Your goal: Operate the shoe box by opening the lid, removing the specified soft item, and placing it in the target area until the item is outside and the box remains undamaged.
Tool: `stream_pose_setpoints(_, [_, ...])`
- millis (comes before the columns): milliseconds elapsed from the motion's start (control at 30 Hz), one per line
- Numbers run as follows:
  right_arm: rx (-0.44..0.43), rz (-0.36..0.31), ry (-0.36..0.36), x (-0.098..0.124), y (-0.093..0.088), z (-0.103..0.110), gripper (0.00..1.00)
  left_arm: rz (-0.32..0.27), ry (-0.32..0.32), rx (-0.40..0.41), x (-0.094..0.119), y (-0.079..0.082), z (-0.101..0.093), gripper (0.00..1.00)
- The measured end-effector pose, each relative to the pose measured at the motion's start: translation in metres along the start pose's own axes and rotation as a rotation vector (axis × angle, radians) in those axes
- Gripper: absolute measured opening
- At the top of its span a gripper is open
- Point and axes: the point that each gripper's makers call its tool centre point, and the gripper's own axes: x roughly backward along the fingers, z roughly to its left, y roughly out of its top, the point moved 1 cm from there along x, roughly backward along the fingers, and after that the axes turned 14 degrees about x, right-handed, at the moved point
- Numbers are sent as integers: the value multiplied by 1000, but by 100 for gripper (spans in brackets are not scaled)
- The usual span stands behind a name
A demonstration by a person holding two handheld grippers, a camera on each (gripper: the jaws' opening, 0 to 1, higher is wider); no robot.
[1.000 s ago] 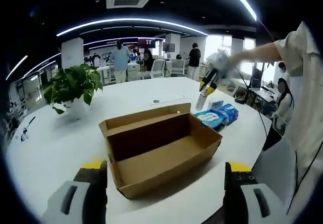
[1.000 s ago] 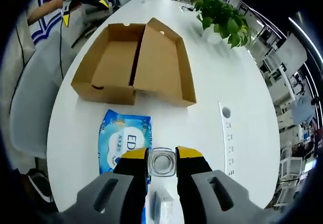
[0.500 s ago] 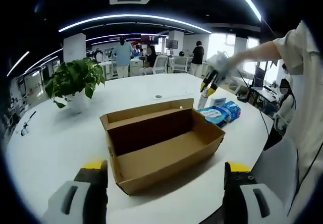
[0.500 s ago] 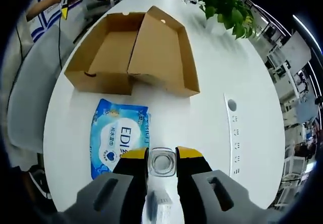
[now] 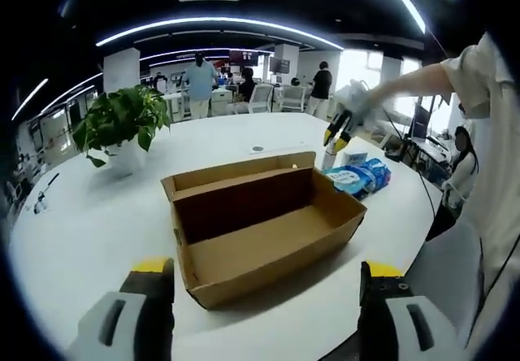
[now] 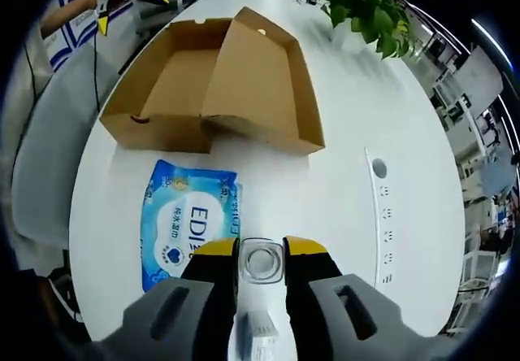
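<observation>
A brown cardboard shoe box (image 5: pixel 264 227) stands open on the white table, its lid folded back, and its inside shows bare cardboard. My left gripper (image 5: pixel 267 268) is open in front of the box, jaws wide apart with nothing between them. A blue soft wipes pack (image 6: pixel 188 223) lies flat on the table outside the box (image 6: pixel 219 84); the pack (image 5: pixel 357 178) is to the box's right in the left gripper view. My right gripper (image 6: pixel 261 251) is shut on a clear bottle (image 6: pixel 261 263) just beside the pack, and this gripper (image 5: pixel 335 137) hangs above the pack.
A potted green plant (image 5: pixel 122 121) stands on the far side of the table. A small white carton (image 6: pixel 262 328) lies under the right gripper. Round sockets (image 6: pixel 380 170) are set in the tabletop. A person's sleeve (image 5: pixel 487 93) reaches in from the right. People stand in the office behind.
Both views have shifted slightly with the hands. The box and wipes pack stay where they were, and the right gripper keeps its hold on the clear bottle.
</observation>
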Motion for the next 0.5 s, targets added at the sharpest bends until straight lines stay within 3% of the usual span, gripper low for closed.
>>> stream_pose_setpoints(233, [1, -6, -24, 5, 0, -5, 31, 11, 10, 0, -2, -1, 3, 96])
stream_pose_setpoints(500, [-73, -16, -93, 19, 4, -16, 36, 28, 55, 0, -2, -4, 17, 92])
